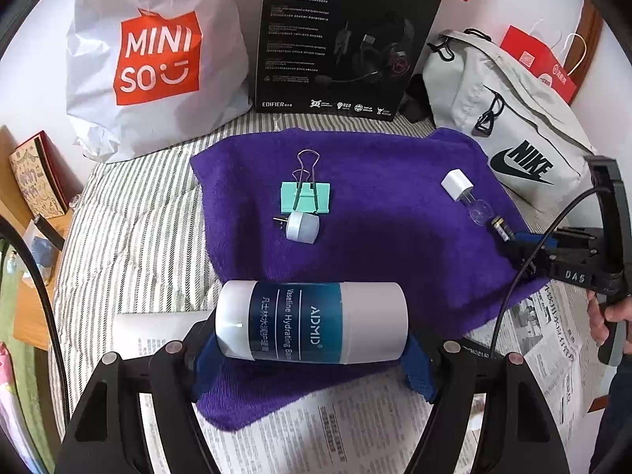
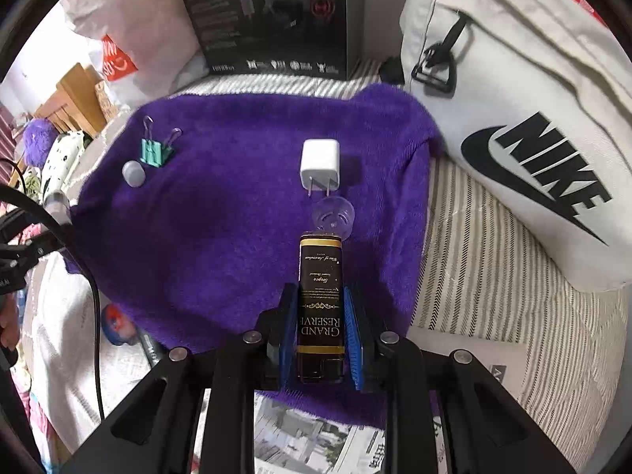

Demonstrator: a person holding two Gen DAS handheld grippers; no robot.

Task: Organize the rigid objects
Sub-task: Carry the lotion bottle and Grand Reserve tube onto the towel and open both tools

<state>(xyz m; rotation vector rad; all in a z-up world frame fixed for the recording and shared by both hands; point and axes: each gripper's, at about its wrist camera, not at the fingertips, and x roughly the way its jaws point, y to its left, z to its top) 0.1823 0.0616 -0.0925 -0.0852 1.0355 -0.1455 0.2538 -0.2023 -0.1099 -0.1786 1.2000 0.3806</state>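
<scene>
My left gripper [image 1: 312, 349] is shut on a white and blue Vaseline balm tube [image 1: 312, 322], held crosswise above the near edge of the purple towel [image 1: 375, 213]. My right gripper [image 2: 320, 339] is shut on a dark Grand Reserve bottle [image 2: 320, 300] with a clear cap [image 2: 333, 215], pointing along the fingers over the towel [image 2: 237, 205]. On the towel lie a green binder clip [image 1: 305, 195], a small grey plug [image 1: 302, 227] and a white charger [image 1: 457, 184]. The right gripper with the bottle [image 1: 501, 229] shows at the right of the left wrist view.
A MINISO bag [image 1: 158, 63], a black headset box [image 1: 339, 39] and a grey Nike bag [image 1: 513, 118] stand behind the towel on a striped sheet [image 1: 138, 213]. Newspaper [image 1: 335, 426] lies in front. A red bag [image 1: 541, 63] is at the far right.
</scene>
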